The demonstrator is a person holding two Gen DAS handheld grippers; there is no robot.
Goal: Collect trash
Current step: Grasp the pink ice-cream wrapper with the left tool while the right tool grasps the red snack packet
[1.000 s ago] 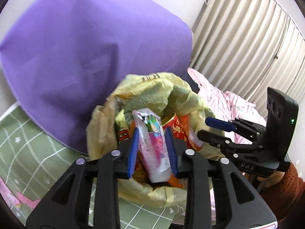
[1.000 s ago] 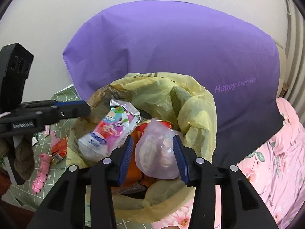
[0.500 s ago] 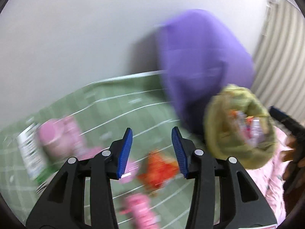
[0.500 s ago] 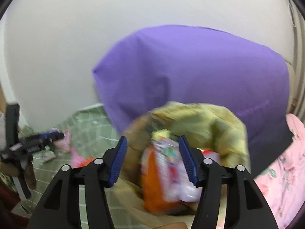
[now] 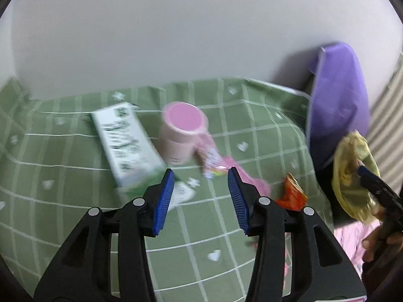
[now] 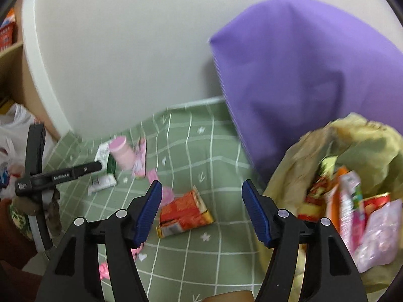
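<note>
My left gripper (image 5: 200,198) is open and empty above a green checked cloth (image 5: 75,226). Ahead of it lie a white and green carton (image 5: 126,146), a pink cup (image 5: 182,132), a pink wrapper (image 5: 214,158) and a red-orange wrapper (image 5: 292,193). My right gripper (image 6: 201,211) is open and empty, above the red-orange wrapper (image 6: 185,212). The yellow trash bag (image 6: 352,171), full of wrappers, sits at its right; it also shows in the left wrist view (image 5: 352,176). The left gripper (image 6: 98,167) shows at the left of the right wrist view.
A large purple cushion (image 6: 302,75) leans on the white wall (image 6: 126,50) behind the bag. A small white wrapper (image 6: 102,183) and pink scraps (image 6: 104,271) lie on the cloth. A white plastic bag (image 6: 12,130) and shelving are at far left.
Both grippers let go of their wrappers into the yellow bag and opened. Both swung left, away from the bag, toward the trash on the green cloth.
</note>
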